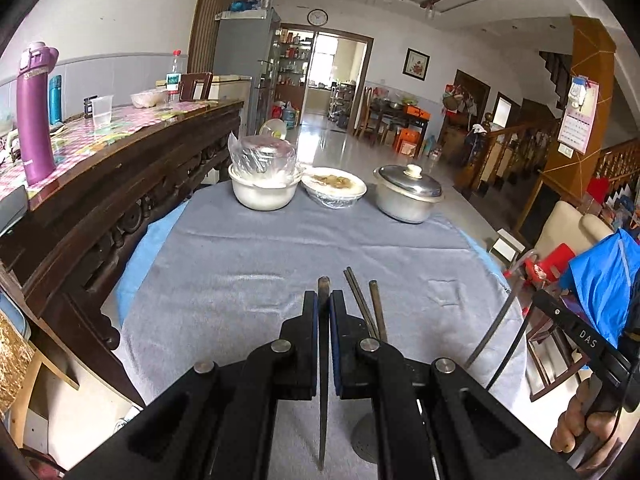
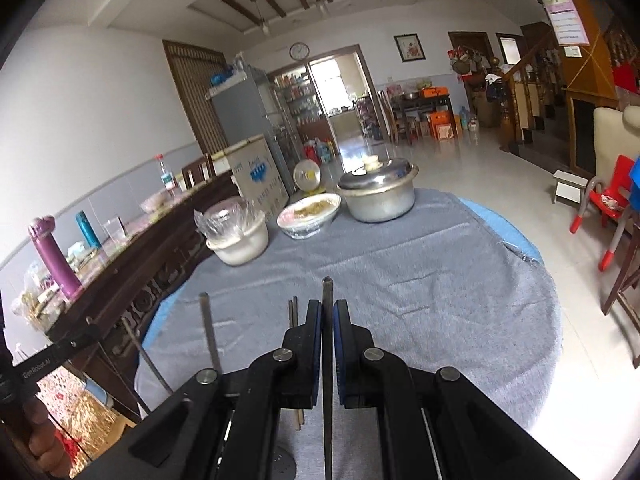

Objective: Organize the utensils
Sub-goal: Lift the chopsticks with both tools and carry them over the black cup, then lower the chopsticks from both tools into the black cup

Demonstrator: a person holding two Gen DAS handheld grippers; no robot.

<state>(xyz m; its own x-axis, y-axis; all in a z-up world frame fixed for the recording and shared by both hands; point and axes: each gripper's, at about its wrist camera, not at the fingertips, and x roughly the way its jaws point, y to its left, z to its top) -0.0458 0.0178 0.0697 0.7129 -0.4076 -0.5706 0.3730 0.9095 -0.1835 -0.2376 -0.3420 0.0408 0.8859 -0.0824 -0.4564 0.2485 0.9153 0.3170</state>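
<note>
Table (image 1: 248,264): round, grey cloth
Pot (image 1: 406,194): lidded, far edge, right of two bowls
Left gripper (image 1: 324,304): closed on one chopstick (image 1: 323,380), above cloth
Right gripper (image 2: 328,312): closed on one chopstick (image 2: 327,360), above cloth

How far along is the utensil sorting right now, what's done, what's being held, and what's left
Done: nothing looks sorted yet; no holder or finished pile is clearly visible. In hand: the left gripper is shut on one dark chopstick, and the right gripper is shut on another chopstick. Left: more loose chopsticks lie on the grey cloth beside the grippers, and both held ones still need placing.
</note>
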